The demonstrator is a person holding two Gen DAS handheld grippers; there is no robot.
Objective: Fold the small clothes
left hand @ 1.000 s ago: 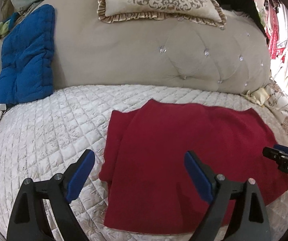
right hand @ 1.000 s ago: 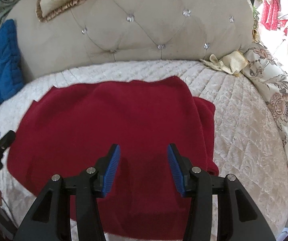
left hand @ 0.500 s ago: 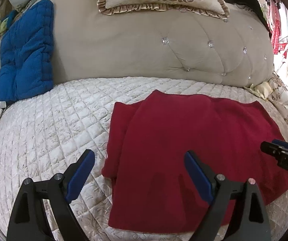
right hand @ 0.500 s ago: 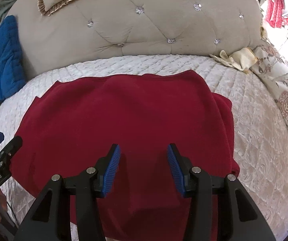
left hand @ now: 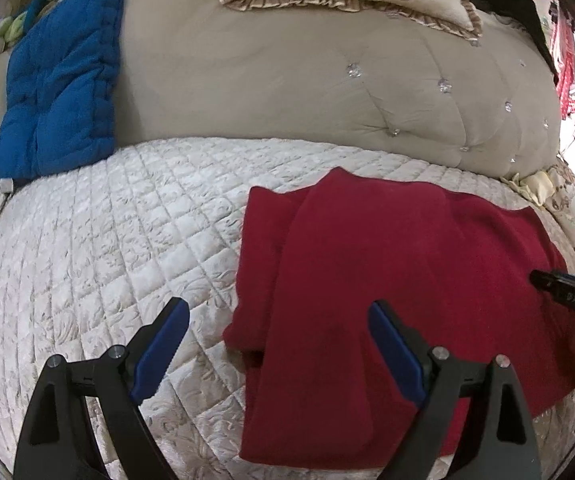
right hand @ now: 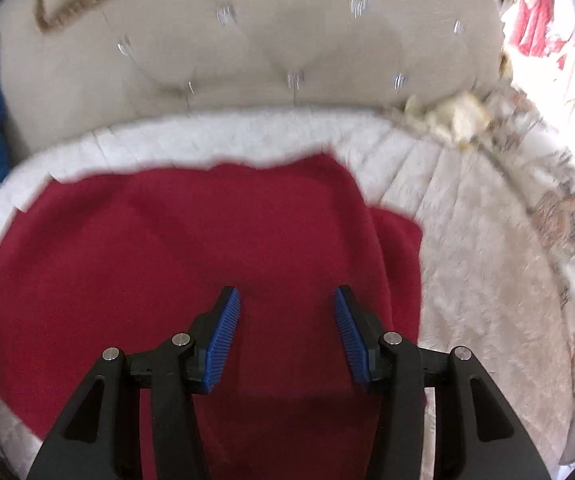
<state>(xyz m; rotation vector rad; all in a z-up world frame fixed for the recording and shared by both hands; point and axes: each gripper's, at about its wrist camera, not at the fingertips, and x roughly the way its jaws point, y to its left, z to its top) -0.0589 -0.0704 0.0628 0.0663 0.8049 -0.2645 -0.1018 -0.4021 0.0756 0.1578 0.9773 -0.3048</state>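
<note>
Jaws spread wide on both tools and holding nothing: the left gripper (left hand: 277, 344) hovers over the left edge of the red garment (left hand: 387, 280), the right gripper (right hand: 287, 334) above its right half. The garment lies flat at lower centre of each frame on the quilted bed (left hand: 107, 240), both sides already folded in. Likely risk: a shallow pinch catching only the top layer, so the folded sleeves slide out, or grabbing the quilt too.

Matt red knit garment (left hand: 387, 264), quilted satin-sheen bedspread (left hand: 99, 232), tufted fabric headboard (left hand: 287, 88)
</note>
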